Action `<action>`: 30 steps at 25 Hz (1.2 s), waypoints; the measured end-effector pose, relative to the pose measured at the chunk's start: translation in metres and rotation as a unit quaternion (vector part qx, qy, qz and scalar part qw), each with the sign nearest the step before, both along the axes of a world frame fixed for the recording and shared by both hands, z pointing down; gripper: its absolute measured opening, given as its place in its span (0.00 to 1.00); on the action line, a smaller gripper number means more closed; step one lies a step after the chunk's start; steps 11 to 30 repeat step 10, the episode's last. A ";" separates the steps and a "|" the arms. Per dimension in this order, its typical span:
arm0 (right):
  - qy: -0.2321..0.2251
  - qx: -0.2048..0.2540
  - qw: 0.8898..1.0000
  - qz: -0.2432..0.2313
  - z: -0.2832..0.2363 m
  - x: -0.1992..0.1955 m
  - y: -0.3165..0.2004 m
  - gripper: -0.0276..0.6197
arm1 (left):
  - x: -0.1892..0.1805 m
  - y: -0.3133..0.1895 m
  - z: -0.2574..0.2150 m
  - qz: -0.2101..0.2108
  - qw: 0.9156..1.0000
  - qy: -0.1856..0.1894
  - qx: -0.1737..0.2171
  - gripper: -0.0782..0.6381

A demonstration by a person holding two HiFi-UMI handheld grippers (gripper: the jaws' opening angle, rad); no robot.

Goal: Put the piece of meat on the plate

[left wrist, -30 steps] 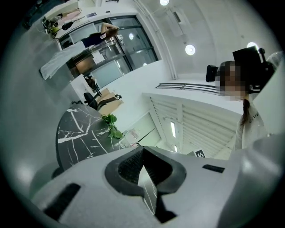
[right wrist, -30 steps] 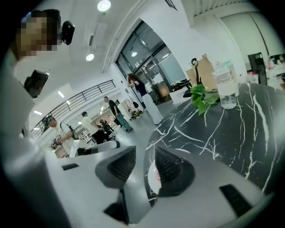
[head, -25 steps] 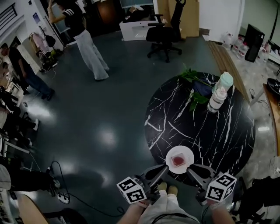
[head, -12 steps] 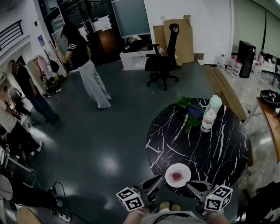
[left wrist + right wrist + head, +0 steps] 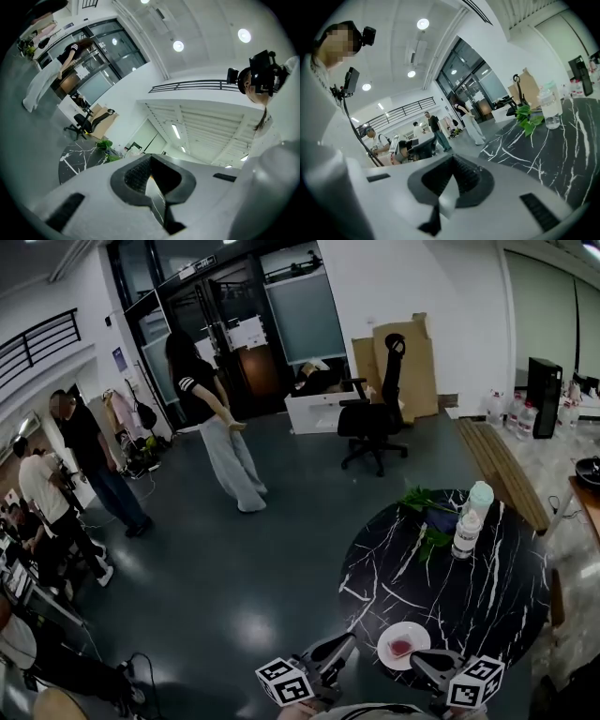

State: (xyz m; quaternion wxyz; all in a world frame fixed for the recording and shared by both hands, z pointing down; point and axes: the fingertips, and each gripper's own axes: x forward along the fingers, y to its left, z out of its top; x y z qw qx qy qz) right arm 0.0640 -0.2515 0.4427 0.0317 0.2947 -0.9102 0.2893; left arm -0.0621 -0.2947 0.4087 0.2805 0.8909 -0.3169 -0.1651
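Note:
The red piece of meat (image 5: 401, 647) lies on the white plate (image 5: 418, 635) at the near edge of the round black marble table (image 5: 469, 596). My left gripper (image 5: 345, 643) hangs just left of the plate, off the table's edge, its jaws together and empty. My right gripper (image 5: 420, 661) is just in front of the plate, also shut on nothing. In the left gripper view the left gripper (image 5: 151, 174) points past the table (image 5: 79, 157). The right gripper (image 5: 451, 171) looks across the tabletop (image 5: 543, 154); neither gripper view shows the plate.
Two bottles (image 5: 466, 532) and leafy greens (image 5: 427, 507) stand on the table's far side. An office chair (image 5: 375, 423) and cardboard are beyond it. A person (image 5: 220, 427) walks across the grey floor, and more people (image 5: 84, 460) stand at the left.
The head view has swung upward, so the room's far wall now shows. Both grippers have risen and drawn back slightly from the plate. The meat stays on the plate. The walking person has moved right.

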 end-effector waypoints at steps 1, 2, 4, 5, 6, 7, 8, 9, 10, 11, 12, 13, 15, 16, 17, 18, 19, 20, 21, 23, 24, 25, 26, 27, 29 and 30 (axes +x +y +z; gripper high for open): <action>-0.002 0.001 1.000 -0.002 0.001 -0.003 -0.001 0.06 | -0.006 0.000 0.000 -0.005 1.000 -0.003 0.001 0.12; -0.005 0.002 1.000 -0.005 0.003 -0.005 -0.002 0.06 | -0.011 0.000 0.000 -0.009 1.000 -0.006 0.002 0.12; -0.010 0.002 1.000 -0.011 0.004 -0.010 0.001 0.06 | -0.022 0.006 0.004 -0.018 1.000 -0.013 0.002 0.12; -0.013 0.002 1.000 -0.013 0.005 -0.012 0.004 0.06 | -0.026 0.010 0.005 -0.022 1.000 -0.017 0.002 0.12; -0.016 0.002 1.000 -0.014 0.005 -0.013 0.007 0.06 | -0.028 0.014 0.003 -0.025 0.999 -0.020 0.001 0.12; -0.019 0.003 1.000 -0.015 0.005 -0.013 0.009 0.06 | -0.028 0.018 -0.001 -0.027 0.999 -0.020 -0.003 0.12; -0.022 0.003 1.000 -0.015 0.005 -0.013 0.011 0.06 | -0.027 0.022 -0.006 -0.028 0.999 -0.019 -0.007 0.12; -0.024 0.003 1.000 -0.014 0.005 -0.013 0.013 0.06 | -0.026 0.025 -0.010 -0.029 0.999 -0.017 -0.012 0.12; -0.026 0.004 1.000 -0.014 0.006 -0.012 0.016 0.06 | -0.026 0.029 -0.013 -0.030 0.999 -0.016 -0.016 0.12; -0.026 0.004 1.000 -0.014 0.006 -0.012 0.016 0.06 | -0.026 0.029 -0.013 -0.030 0.999 -0.016 -0.016 0.12; -0.026 0.004 1.000 -0.014 0.006 -0.012 0.016 0.06 | -0.026 0.029 -0.013 -0.030 0.999 -0.016 -0.016 0.12; -0.026 0.004 1.000 -0.014 0.006 -0.012 0.016 0.06 | -0.026 0.029 -0.013 -0.030 0.999 -0.016 -0.016 0.12; -0.026 0.004 1.000 -0.014 0.006 -0.012 0.016 0.06 | -0.026 0.029 -0.013 -0.030 0.999 -0.016 -0.016 0.12; -0.026 0.004 1.000 -0.014 0.006 -0.012 0.016 0.06 | -0.026 0.029 -0.013 -0.030 0.999 -0.016 -0.016 0.12; -0.026 0.004 1.000 -0.014 0.006 -0.012 0.016 0.06 | -0.026 0.029 -0.013 -0.030 0.999 -0.016 -0.016 0.12; -0.026 0.004 1.000 -0.014 0.006 -0.012 0.016 0.06 | -0.026 0.029 -0.013 -0.030 0.999 -0.016 -0.016 0.12; -0.026 0.004 1.000 -0.014 0.006 -0.012 0.016 0.06 | -0.026 0.029 -0.013 -0.030 0.999 -0.016 -0.016 0.12; -0.026 0.004 1.000 -0.014 0.006 -0.012 0.016 0.06 | -0.026 0.029 -0.013 -0.030 0.999 -0.016 -0.016 0.12; -0.026 0.004 1.000 -0.014 0.006 -0.012 0.016 0.06 | -0.026 0.029 -0.013 -0.030 0.999 -0.016 -0.016 0.12; -0.026 0.004 1.000 -0.014 0.006 -0.012 0.016 0.06 | -0.026 0.029 -0.013 -0.030 0.999 -0.016 -0.016 0.12; -0.026 0.004 1.000 -0.014 0.006 -0.012 0.016 0.06 | -0.026 0.029 -0.013 -0.030 0.999 -0.016 -0.016 0.12; -0.026 0.004 1.000 -0.014 0.006 -0.012 0.016 0.06 | -0.026 0.029 -0.013 -0.030 0.999 -0.016 -0.016 0.12; -0.026 0.004 1.000 -0.014 0.006 -0.012 0.016 0.06 | -0.026 0.029 -0.013 -0.030 0.999 -0.016 -0.016 0.12; -0.026 0.004 1.000 -0.014 0.006 -0.012 0.016 0.06 | -0.026 0.029 -0.013 -0.030 0.999 -0.016 -0.016 0.12; -0.026 0.004 1.000 -0.014 0.006 -0.012 0.016 0.06 | -0.026 0.029 -0.013 -0.030 0.999 -0.016 -0.016 0.12; -0.026 0.004 1.000 -0.014 0.006 -0.012 0.016 0.06 | -0.026 0.029 -0.013 -0.030 0.999 -0.016 -0.016 0.12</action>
